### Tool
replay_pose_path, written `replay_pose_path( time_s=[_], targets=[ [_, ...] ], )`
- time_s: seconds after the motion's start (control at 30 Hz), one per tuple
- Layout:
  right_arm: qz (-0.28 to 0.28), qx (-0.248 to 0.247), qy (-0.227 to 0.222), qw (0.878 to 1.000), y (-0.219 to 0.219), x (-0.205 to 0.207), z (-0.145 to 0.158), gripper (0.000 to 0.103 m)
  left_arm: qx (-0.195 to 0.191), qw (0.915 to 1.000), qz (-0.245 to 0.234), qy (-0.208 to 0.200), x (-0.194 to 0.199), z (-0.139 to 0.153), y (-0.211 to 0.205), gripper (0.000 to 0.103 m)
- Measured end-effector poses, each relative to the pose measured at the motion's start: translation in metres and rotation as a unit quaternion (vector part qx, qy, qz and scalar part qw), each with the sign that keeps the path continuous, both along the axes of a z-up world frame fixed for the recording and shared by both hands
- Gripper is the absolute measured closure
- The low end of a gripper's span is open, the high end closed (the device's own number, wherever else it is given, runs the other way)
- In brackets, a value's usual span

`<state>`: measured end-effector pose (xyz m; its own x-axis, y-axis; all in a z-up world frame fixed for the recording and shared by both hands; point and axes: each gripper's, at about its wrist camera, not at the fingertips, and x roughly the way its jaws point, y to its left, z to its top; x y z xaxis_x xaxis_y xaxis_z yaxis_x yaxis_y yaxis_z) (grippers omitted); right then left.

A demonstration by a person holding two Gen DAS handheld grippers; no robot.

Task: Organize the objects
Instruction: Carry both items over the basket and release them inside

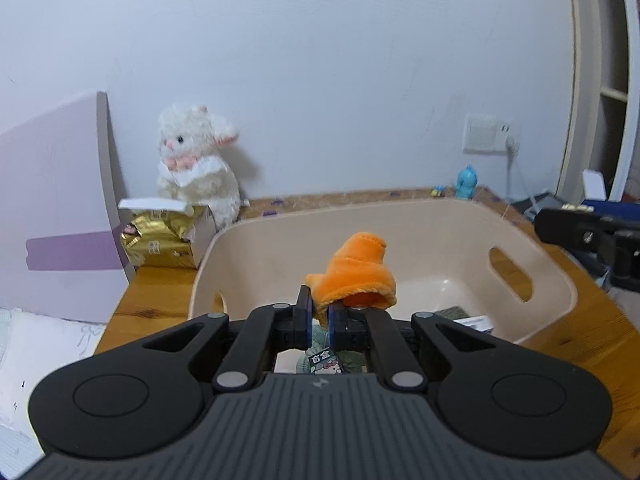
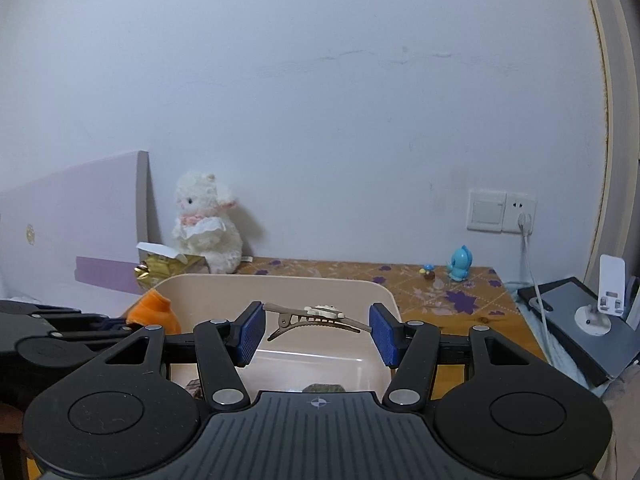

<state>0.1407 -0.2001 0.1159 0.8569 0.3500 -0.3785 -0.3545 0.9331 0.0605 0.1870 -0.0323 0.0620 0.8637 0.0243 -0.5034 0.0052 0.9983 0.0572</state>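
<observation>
Left wrist: left hand-held gripper [image 1: 319, 314] pinching orange plush [image 1: 354, 272] over bin [image 1: 460, 220] — white bunny [image 1: 196, 160] behind.

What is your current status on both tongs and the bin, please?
Left tongs shut on orange plush above beige bin. Right tongs span hair clip end to end over bin. Nothing blocking the drop.
</observation>
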Motion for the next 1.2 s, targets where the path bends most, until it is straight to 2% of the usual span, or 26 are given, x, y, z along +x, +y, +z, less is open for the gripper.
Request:
replay_pose_path(
  time_s=[0.2, 0.5, 0.57, 0.6, 0.63, 0.67, 0.73, 0.77, 0.97, 1.2],
  targets=[
    [-0.006, -0.008, 0.039, 0.999, 0.013, 0.031, -0.020, 0.049, 0.021, 0.9975, 0.007, 0.067, 0.034, -0.033, 0.000, 0.095],
    [-0.003, -0.038, 0.087, 0.996, 0.030, 0.051, -0.052, 0.048, -0.011, 0.9937, 0.017, 0.110, 0.047, -0.045, 0.011, 0.091],
    [-0.005, -0.040, 0.090, 0.995, 0.030, 0.050, -0.055, 0.040, -0.023, 0.9931, 0.017, 0.114, 0.044, -0.042, 0.011, 0.086],
    [-0.007, -0.040, 0.088, 0.995, 0.030, 0.048, -0.055, 0.040, -0.024, 0.9933, 0.016, 0.112, 0.041, -0.040, 0.011, 0.073],
    [-0.008, -0.040, 0.086, 0.995, 0.029, 0.046, -0.054, 0.037, -0.022, 0.9938, 0.019, 0.108, 0.038, -0.037, 0.011, 0.056],
    [-0.008, -0.039, 0.085, 0.996, 0.028, 0.044, -0.052, 0.032, -0.018, 0.9946, 0.019, 0.101, 0.034, -0.034, 0.010, 0.052],
    [-0.011, -0.035, 0.079, 0.996, 0.025, 0.039, -0.047, 0.024, -0.009, 0.9959, 0.023, 0.087, 0.026, -0.027, 0.007, 0.030],
    [-0.013, -0.034, 0.075, 0.997, 0.023, 0.036, -0.044, 0.018, -0.009, 0.9962, 0.027, 0.082, 0.021, -0.023, 0.006, 0.027],
    [-0.020, -0.022, 0.058, 0.998, 0.009, 0.012, -0.024, 0.002, -0.013, 0.9978, 0.021, 0.062, -0.006, -0.006, 0.003, 0.025],
    [-0.013, -0.031, 0.046, 0.998, 0.004, -0.024, -0.013, 0.000, -0.024, 0.9981, 0.034, 0.045, -0.045, 0.008, 0.002, 0.021]
  ],
)
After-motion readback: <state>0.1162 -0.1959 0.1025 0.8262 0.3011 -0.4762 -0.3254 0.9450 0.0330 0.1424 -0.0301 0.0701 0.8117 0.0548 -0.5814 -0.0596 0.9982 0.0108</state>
